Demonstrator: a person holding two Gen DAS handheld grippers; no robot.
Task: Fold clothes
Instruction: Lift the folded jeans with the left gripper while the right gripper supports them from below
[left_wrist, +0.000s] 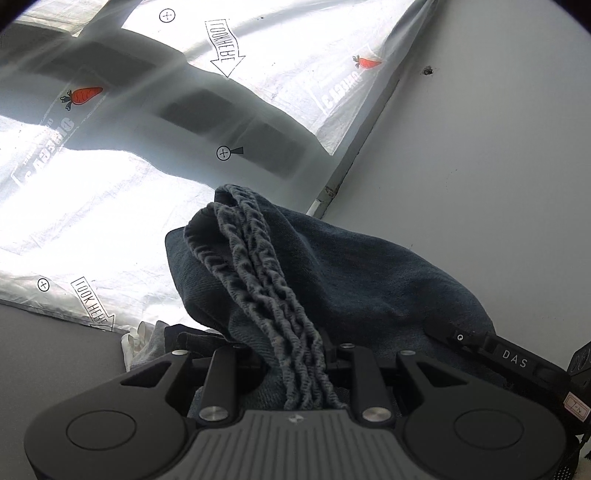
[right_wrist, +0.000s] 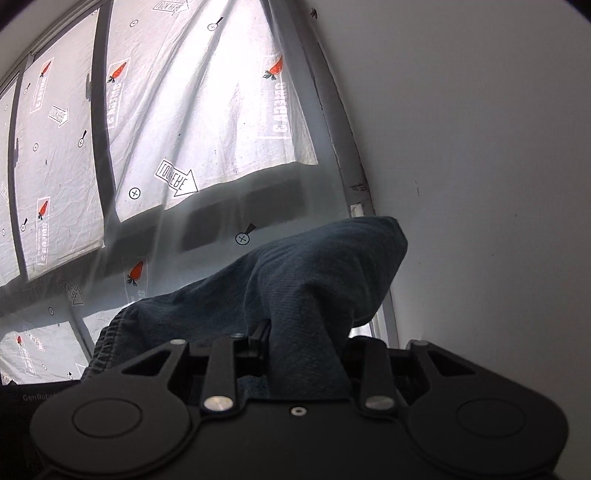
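A dark blue-grey garment (left_wrist: 332, 266) with a gathered elastic waistband (left_wrist: 255, 266) rises up in front of the left wrist camera. My left gripper (left_wrist: 295, 354) is shut on that bunched waistband, and the cloth hides the fingertips. In the right wrist view the same dark garment (right_wrist: 314, 273) drapes over my right gripper (right_wrist: 306, 347), which is shut on a fold of it. Part of the ribbed waistband (right_wrist: 107, 343) hangs at the lower left there. The other gripper's black body (left_wrist: 517, 360), lettered DAS, shows at the right edge of the left wrist view.
Both cameras face a bright window covered by a white sheet (left_wrist: 92, 206) printed with carrots and arrows (right_wrist: 177, 177). A plain white wall (right_wrist: 480, 166) fills the right side. Some pale and dark cloth (left_wrist: 147, 343) lies low at the left.
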